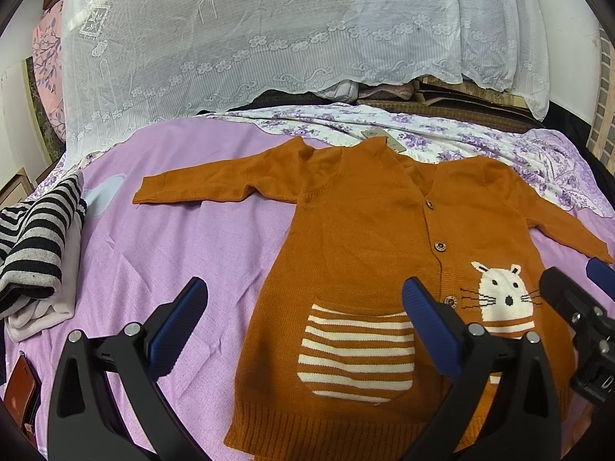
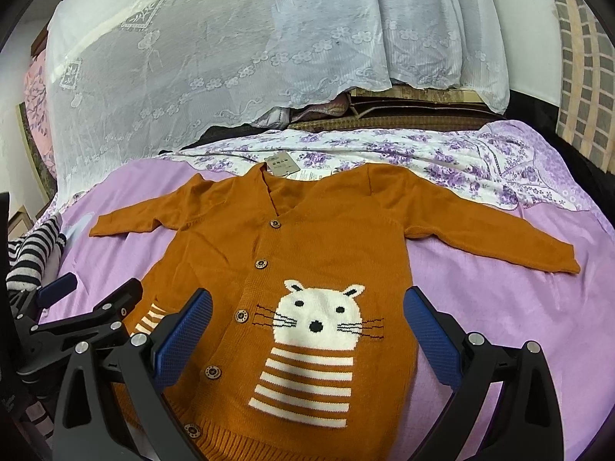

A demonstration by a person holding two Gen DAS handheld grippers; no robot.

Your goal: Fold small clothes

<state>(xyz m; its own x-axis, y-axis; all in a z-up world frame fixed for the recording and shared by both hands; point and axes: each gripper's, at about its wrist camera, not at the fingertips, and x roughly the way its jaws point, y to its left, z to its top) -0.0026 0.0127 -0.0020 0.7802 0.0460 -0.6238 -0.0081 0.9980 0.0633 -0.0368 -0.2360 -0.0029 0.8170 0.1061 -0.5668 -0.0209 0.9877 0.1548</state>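
Observation:
An orange knitted cardigan (image 1: 357,230) (image 2: 319,238) lies flat and face up on the purple bedspread (image 1: 161,246) (image 2: 499,288), both sleeves spread out sideways. It has wooden buttons, a striped pocket (image 1: 355,353) and a white cat motif (image 2: 319,319). My left gripper (image 1: 303,303) hovers open above the hem, over the pocket side. My right gripper (image 2: 307,307) hovers open above the cat motif. Neither holds anything. The right gripper's fingertips (image 1: 557,288) show at the right edge of the left wrist view, and the left gripper's fingertips (image 2: 59,286) at the left of the right wrist view.
A striped black-and-white garment (image 1: 34,246) (image 2: 32,257) lies folded at the left on a pale cloth. A floral sheet (image 1: 442,138) (image 2: 403,153) lies beyond the collar. A white lace cover (image 1: 269,30) drapes a stack behind. A brown wallet (image 1: 17,395) lies at the lower left.

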